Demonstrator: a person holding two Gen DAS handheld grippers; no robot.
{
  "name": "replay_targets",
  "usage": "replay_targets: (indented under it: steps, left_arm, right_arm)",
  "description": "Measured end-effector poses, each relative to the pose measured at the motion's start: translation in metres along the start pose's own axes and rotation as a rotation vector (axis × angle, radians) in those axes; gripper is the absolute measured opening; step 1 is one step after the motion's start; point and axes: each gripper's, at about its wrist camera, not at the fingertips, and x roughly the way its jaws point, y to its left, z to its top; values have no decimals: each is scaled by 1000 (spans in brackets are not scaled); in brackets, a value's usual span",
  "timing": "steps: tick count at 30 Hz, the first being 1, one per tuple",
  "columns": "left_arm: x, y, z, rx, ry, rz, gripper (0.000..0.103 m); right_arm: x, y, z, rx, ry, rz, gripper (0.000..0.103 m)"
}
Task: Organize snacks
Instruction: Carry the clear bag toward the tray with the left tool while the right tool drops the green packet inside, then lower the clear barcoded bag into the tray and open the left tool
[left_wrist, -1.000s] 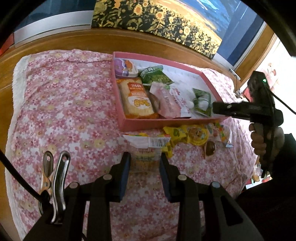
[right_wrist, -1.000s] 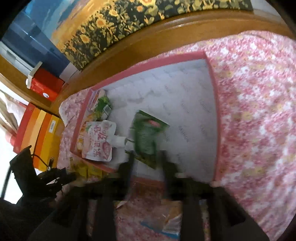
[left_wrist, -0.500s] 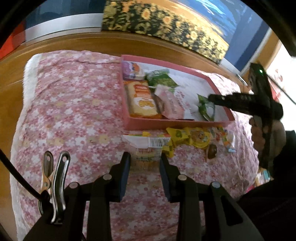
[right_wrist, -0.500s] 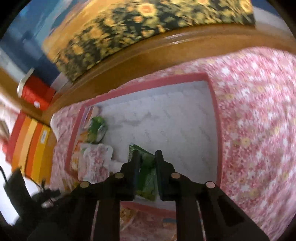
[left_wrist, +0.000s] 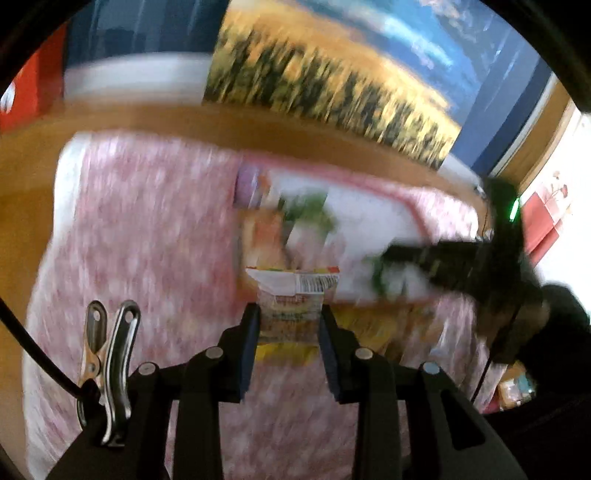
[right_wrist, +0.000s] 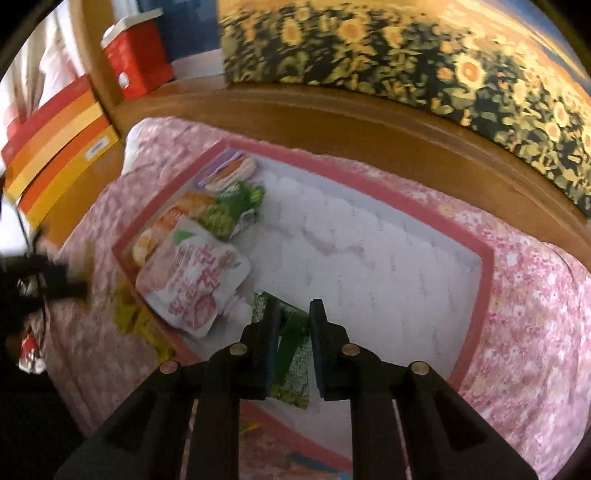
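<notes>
Right gripper (right_wrist: 291, 325) had just snapped shut on the green packet (right_wrist: 291, 345) inside the pink tray (right_wrist: 484, 280); left gripper (left_wrist: 289, 325), clamping a yellow packet (left_wrist: 291, 314), lifted it off the bedspread (left_wrist: 147, 229) twd the tray. Both nearly sorted.

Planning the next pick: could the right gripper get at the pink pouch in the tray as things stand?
Probably not yet: the right gripper is shut on the green packet. The pink pouch lies uncovered just left of it in the pink tray, so once the packet is released the way looks free.
</notes>
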Motion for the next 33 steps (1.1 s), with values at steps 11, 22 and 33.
replay_targets:
  steps: [11,22,33]
  left_arm:
    - [64,-79,74,387,26,-89,33]
    - [147,-121,71,933,327,-182,34]
    - [105,-82,114,698,201,-162,74]
  right_arm:
    - [-25,-29,-18,250,-185,85,34]
    - [-18,-71,-45,537,-208,136,35]
    - [-5,-83,-2,472,-225,158,35]
